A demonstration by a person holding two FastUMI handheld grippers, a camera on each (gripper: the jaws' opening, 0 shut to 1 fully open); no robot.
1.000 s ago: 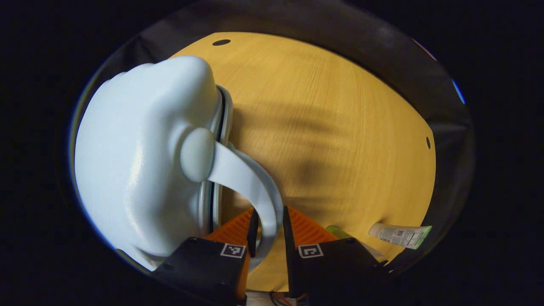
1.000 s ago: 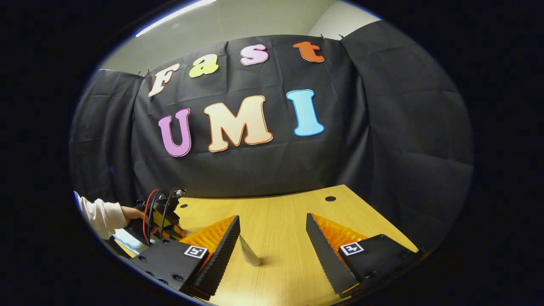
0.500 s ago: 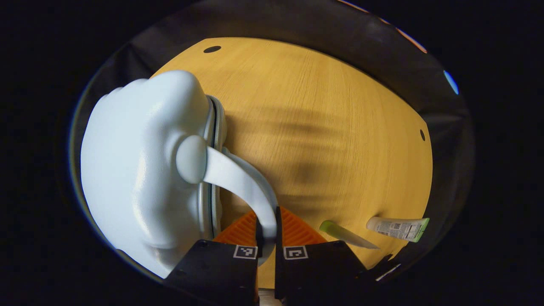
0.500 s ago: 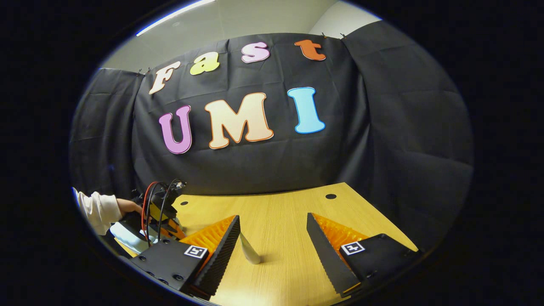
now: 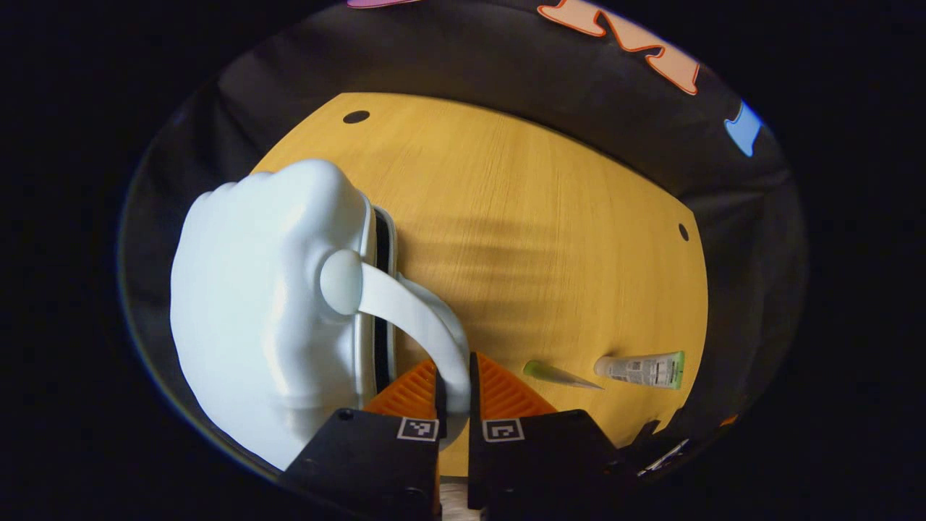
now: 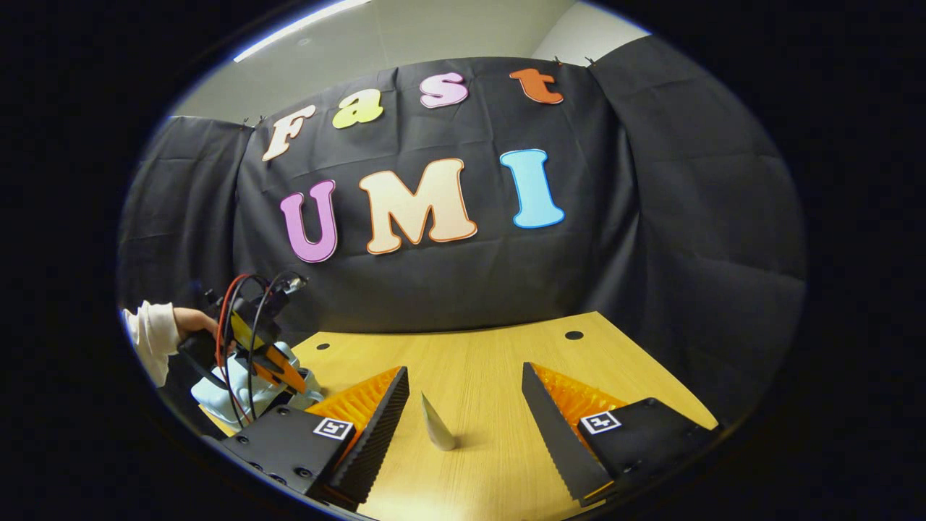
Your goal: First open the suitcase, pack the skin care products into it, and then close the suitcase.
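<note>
A pale blue hard-shell suitcase [image 5: 260, 311] lies on the wooden table [image 5: 550, 239], its two shells parted by a dark gap along the zip. My left gripper [image 5: 454, 383] is shut on the suitcase's curved handle [image 5: 412, 318]. To the right lie a green tube [image 5: 561, 374] and a white tube with a green cap [image 5: 640, 369]. In the right gripper view, my right gripper [image 6: 463, 398] stands open above the table, and a tube [image 6: 436, 423] lies between its fingers without touching them. Far left there, the left gripper [image 6: 253, 347], held by a hand, sits over the suitcase [image 6: 231, 394].
The table has small dark holes near its far corners [image 5: 356, 116] [image 6: 574, 335]. Black cloth closes the booth behind and to the sides. A white sleeve [image 6: 148, 340] reaches in from the left in the right gripper view. Open wood stretches right of the suitcase.
My left gripper shut on the handle and has risen with it, so the gap between the shells has widened. The right gripper has barely moved.
</note>
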